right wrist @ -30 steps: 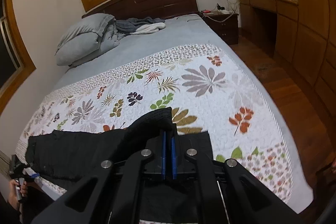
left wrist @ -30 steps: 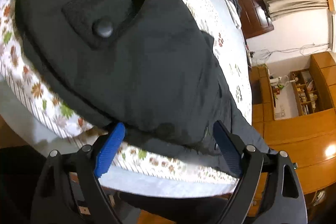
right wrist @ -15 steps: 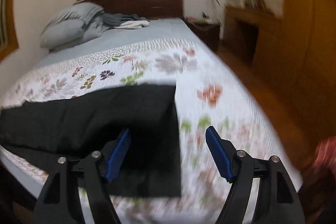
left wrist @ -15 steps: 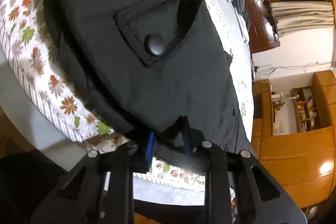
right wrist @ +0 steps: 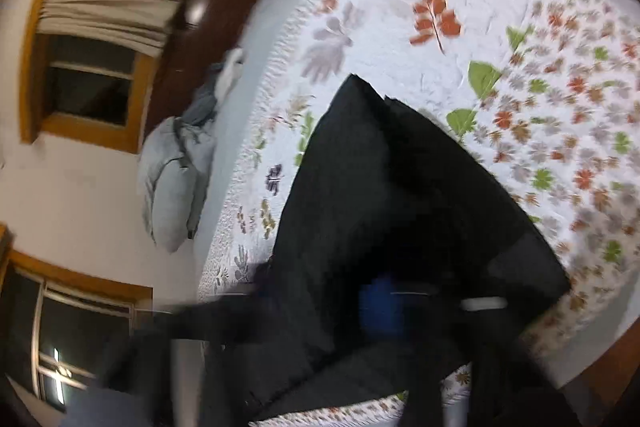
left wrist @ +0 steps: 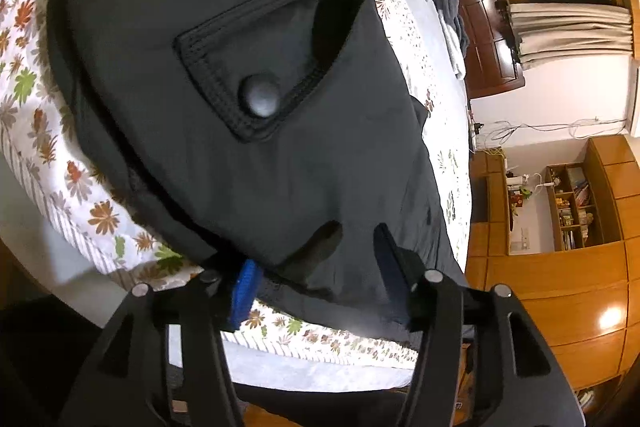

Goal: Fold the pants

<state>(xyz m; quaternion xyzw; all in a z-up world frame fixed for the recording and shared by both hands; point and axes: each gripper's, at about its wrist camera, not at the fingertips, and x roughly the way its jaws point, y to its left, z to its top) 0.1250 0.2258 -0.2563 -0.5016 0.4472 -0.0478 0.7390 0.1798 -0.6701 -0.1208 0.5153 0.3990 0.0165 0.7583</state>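
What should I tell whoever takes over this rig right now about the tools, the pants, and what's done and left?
Left tool: jaws opening, with a ridge of the pants' near edge between them, not pinched.
Right tool: shut, low over the black cloth; blur hides whether it grips any.
Pants: spread on the floral quilt near its edge, buttoned pocket up.
Done: apparently laid leg on leg.
Left: probably fold them across their length, then smooth.
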